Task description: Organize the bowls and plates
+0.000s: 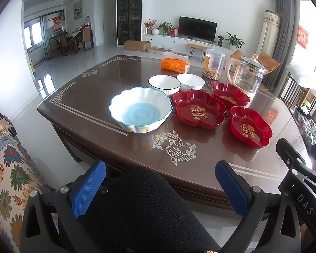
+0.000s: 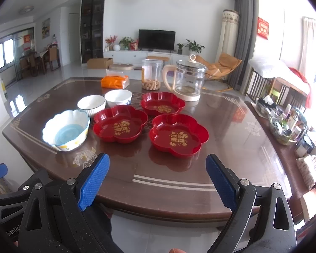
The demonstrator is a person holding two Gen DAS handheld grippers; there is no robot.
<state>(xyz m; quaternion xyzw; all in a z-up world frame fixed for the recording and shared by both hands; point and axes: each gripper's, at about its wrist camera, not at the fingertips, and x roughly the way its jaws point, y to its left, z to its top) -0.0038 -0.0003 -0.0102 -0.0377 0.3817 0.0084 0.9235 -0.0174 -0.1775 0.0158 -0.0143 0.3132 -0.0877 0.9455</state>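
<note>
Three red flower-shaped plates lie on the brown table (image 2: 231,130): a near right one (image 2: 178,135), a left one (image 2: 120,126) and a far one (image 2: 162,103). A large scalloped white bowl with a blue bottom (image 2: 66,129) sits at the left. Behind it stand two small white bowls (image 2: 91,104) (image 2: 118,98). The same dishes show in the left wrist view: scalloped bowl (image 1: 140,109), red plates (image 1: 199,111) (image 1: 250,127) (image 1: 230,94), small bowls (image 1: 164,84) (image 1: 190,81). My left gripper (image 1: 160,187) hangs open before the table's near edge, above a black-clad knee. My right gripper (image 2: 158,181) is open and holds nothing.
An orange tissue pack (image 2: 115,81), a clear jar of snacks (image 2: 151,74) and a glass kettle (image 2: 187,80) stand at the table's far side. A flowered sofa cover (image 1: 8,181) is at the left. A cluttered side table (image 2: 288,124) stands to the right.
</note>
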